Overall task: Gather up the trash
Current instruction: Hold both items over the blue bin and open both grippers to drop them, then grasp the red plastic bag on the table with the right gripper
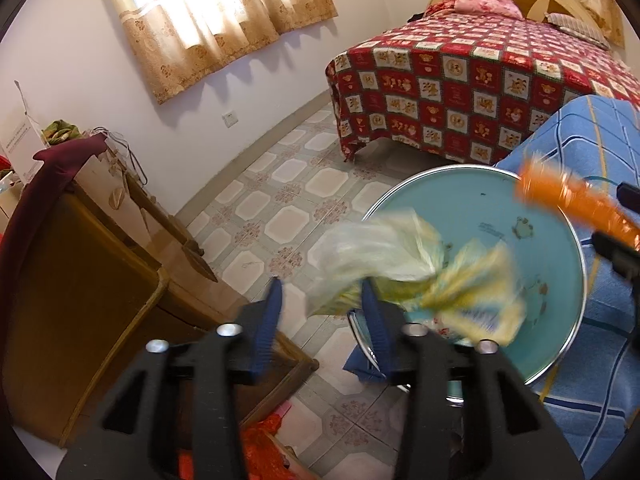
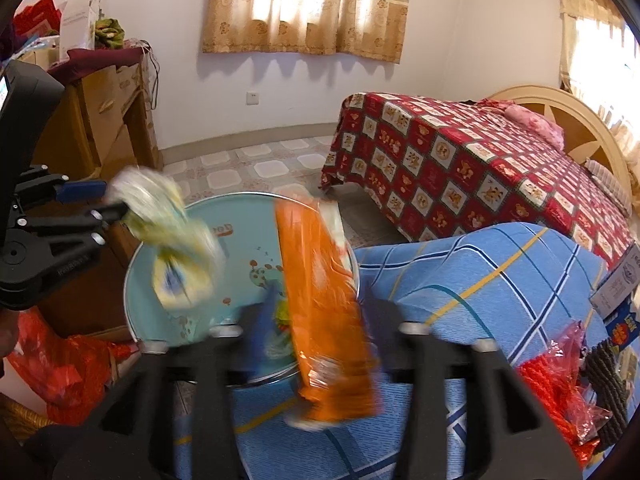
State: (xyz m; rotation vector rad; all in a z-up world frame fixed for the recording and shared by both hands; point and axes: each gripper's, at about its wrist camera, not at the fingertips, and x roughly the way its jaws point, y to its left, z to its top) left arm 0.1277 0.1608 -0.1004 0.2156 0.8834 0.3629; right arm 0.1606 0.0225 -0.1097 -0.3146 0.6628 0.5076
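A round light-blue stool top [image 1: 516, 216] with a chrome rim stands beside a blue-checked bed; it also shows in the right wrist view [image 2: 240, 216]. A crumpled yellow-white wrapper [image 1: 400, 264] hangs blurred in the air over its near edge, in front of my left gripper [image 1: 322, 300], whose blue fingers stand wide apart; the wrapper touches the right finger only. The right wrist view shows the wrapper [image 2: 176, 240] at the left gripper's tips [image 2: 116, 200]. An orange snack bag [image 2: 324, 304] hangs blurred between my right gripper's spread fingers [image 2: 320, 320]; the bag [image 1: 572, 200] also shows in the left view.
A blue-checked blanket [image 2: 480, 280] lies right of the stool, with red bags [image 2: 560, 384] and a box on it. A bed with a red patterned cover [image 2: 460, 160] stands behind. A wooden cabinet [image 1: 80, 248] is on the left. Red plastic bags [image 2: 68, 372] lie on the tiled floor.
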